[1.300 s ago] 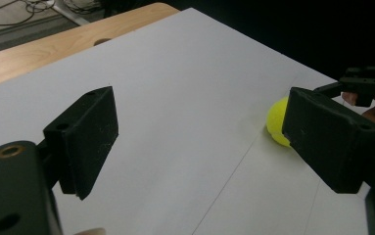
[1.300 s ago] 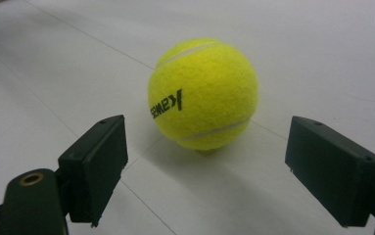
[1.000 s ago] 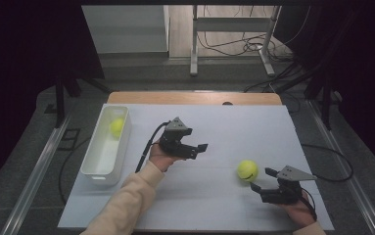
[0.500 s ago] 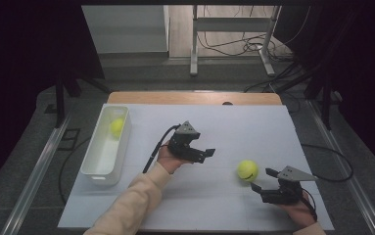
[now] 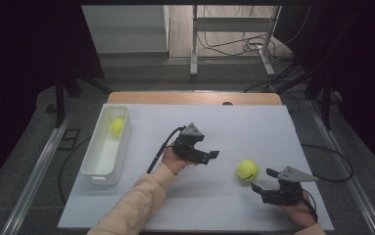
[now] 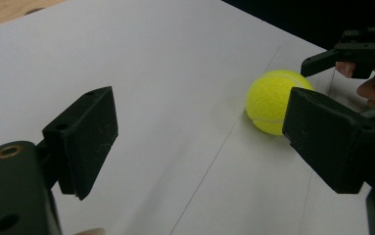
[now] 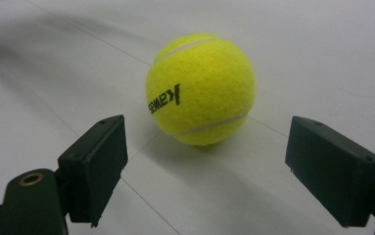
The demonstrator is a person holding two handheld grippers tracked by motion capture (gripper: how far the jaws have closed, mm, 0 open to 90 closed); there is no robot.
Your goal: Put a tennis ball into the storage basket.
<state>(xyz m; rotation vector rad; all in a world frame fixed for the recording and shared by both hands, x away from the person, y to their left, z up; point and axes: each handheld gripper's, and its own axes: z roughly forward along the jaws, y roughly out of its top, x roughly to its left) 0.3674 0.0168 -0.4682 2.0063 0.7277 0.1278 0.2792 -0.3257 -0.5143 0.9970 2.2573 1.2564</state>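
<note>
Currently both jaw pairs stand spread and empty. Right gripper (image 5: 264, 180), near the desk's (image 5: 253, 122) front right corner, faces the tennis ball (image 5: 247, 170) just beside it. Left gripper (image 5: 211, 157) is mid-desk. Second ball (image 5: 116, 127) lies in the white bin (image 5: 98, 172) at the left edge.

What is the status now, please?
Both grippers, left and right, open, empty. Ball on table between them, untouched. Second ball in tray. Nothing blocking.

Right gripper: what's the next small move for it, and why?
Probably ease the right gripper forward until its open jaws straddle the tennis ball, then close. The ball sits free on the white table just ahead, centred between the jaws, untouched.
</note>
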